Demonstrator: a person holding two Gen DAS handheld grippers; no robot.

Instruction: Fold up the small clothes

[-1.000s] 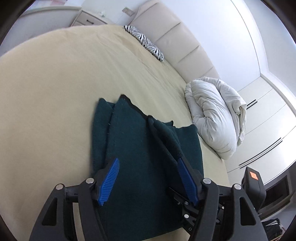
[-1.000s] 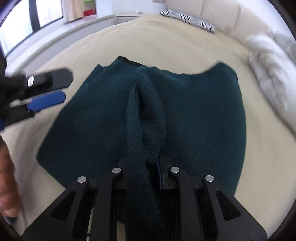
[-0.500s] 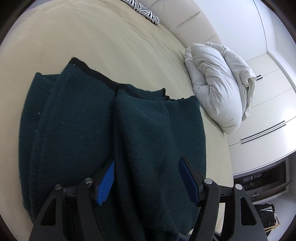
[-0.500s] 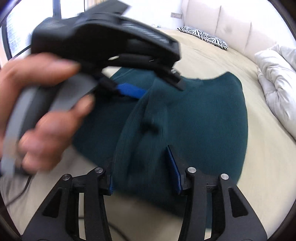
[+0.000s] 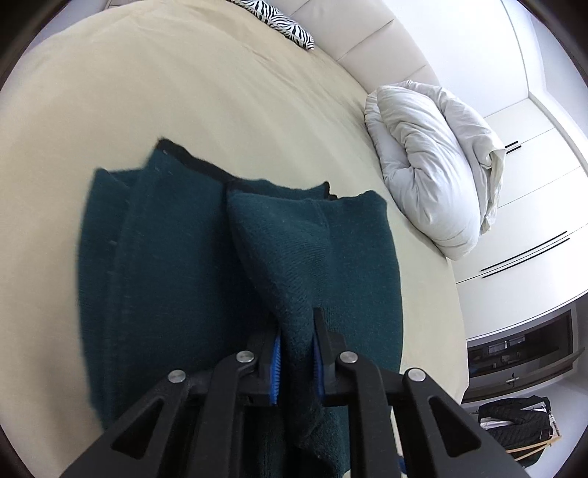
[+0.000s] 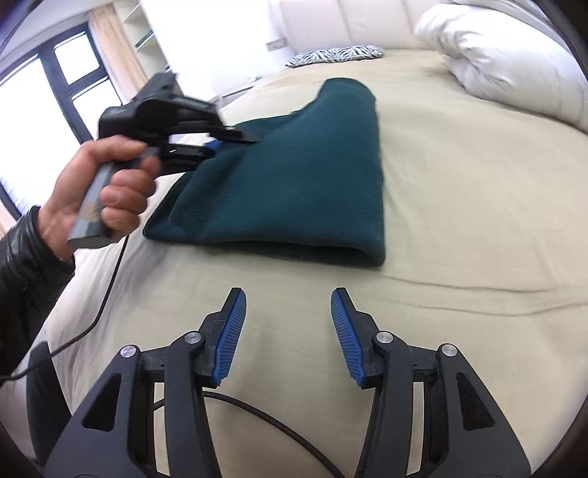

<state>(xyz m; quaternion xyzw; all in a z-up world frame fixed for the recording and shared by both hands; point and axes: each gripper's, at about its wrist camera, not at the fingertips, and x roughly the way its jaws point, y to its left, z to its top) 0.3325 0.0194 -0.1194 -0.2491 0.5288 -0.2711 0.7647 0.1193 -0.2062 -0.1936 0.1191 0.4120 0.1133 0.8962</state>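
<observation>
A: How far along does the folding look?

B: Start nearest. The right tongs (image 6: 288, 331) hang with their blue pads apart, holding nothing, over bare bed (image 6: 477, 228) sheet, just short of the garment's near edge.

A: And the garment itself?

B: The dark green sweater (image 6: 294, 191) lies on the bed just beyond them, already doubled into a thick, roughly rectangular bundle with a rounded fold along its near side. I'd judge at least one fold is in.

A: Is it finished, then?

B: Not yet, I think. On the far left side the left tongs (image 5: 297, 349) are clamped on a raised ridge of the sweater's cloth, lifting a flap off the layer beneath. That flap has to be laid over and flattened, so one fold seems to be under way.

A: Anything beyond?

B: A white duvet (image 5: 430, 161) bunched near the headboard, and a zebra-print pillow (image 5: 279, 22) farther back, both well apart from the sweater.
</observation>
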